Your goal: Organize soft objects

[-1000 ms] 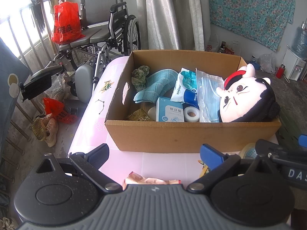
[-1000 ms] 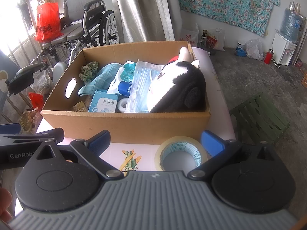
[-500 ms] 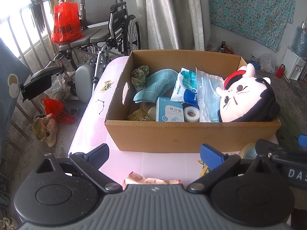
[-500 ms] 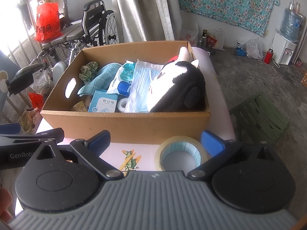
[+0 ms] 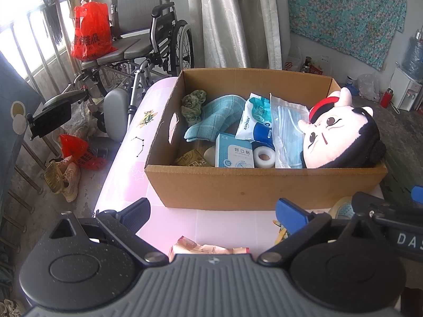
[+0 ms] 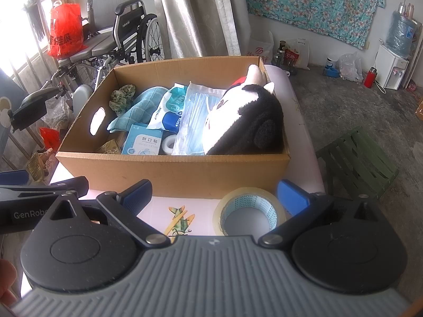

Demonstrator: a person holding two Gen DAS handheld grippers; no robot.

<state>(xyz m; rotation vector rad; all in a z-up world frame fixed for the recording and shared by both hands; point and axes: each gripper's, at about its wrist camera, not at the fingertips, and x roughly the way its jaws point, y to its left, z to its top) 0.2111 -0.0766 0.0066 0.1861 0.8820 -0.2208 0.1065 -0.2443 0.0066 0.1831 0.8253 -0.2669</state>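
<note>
Both the left gripper (image 5: 212,212) and the right gripper (image 6: 214,194) are held spread and empty. The crumpled packet (image 5: 208,248) lies just below the left one, before the cardboard box (image 5: 264,187); the left is judged nearer.

We read this as a lived-in home room: bare grey concrete floor (image 6: 343,105), teal floral cloth (image 6: 312,2) pinned on the white wall, pale long curtains (image 5: 232,18), a folding grey wheelchair (image 5: 142,31) holding a red plastic bag (image 5: 90,37) by the barred window, worn sneakers (image 5: 68,179) on the floor, a small white water dispenser (image 6: 388,68) (blue jug on top).
</note>
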